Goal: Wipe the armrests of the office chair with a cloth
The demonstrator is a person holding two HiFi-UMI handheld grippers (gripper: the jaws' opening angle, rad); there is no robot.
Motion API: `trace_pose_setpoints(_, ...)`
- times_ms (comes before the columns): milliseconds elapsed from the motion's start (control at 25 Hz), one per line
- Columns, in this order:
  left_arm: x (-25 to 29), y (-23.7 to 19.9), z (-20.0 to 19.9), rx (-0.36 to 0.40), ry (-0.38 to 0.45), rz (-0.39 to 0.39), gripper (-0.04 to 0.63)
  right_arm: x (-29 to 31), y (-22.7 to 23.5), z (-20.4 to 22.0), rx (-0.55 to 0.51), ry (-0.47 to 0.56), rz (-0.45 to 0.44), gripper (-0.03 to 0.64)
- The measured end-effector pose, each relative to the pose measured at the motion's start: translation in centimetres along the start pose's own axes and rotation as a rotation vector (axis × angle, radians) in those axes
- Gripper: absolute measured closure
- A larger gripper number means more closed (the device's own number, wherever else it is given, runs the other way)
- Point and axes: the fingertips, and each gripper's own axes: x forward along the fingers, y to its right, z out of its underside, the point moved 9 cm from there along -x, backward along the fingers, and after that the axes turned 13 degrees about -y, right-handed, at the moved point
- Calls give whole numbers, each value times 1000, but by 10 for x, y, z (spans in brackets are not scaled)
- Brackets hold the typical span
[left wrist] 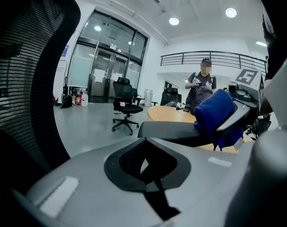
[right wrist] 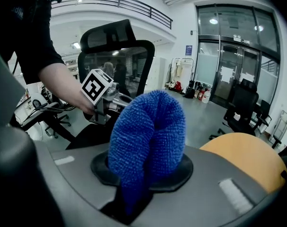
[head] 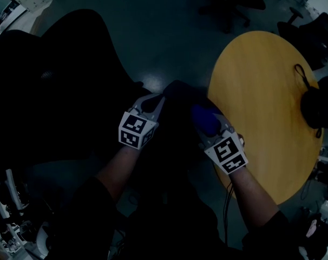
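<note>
The blue cloth [right wrist: 148,136] is bunched up and clamped in my right gripper [right wrist: 144,176], which is shut on it. In the head view the cloth [head: 205,119] rests at the dark armrest [head: 177,91] of the black office chair [head: 56,80], beside the yellow table. From the left gripper view the cloth [left wrist: 216,115] lies on the far end of the armrest pad [left wrist: 169,130]. My left gripper [head: 152,103] hovers just left of the armrest. Its jaws are closed together with nothing between them.
A round yellow table [head: 261,107] stands at the right with a dark bag and cord [head: 315,104] on its far side. Other office chairs [left wrist: 125,104] stand on the grey floor. A person [left wrist: 203,82] stands in the background.
</note>
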Motion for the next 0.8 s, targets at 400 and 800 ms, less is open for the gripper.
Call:
trace_pose_setpoints(400, 3, 1, -2, -5, 45, 15, 580, 43, 0, -59, -68, 15, -75, 509)
trace_pose_setpoints(800, 4, 5, 11, 7, 1, 42, 580, 70, 2, -93, -113, 6, -77, 509)
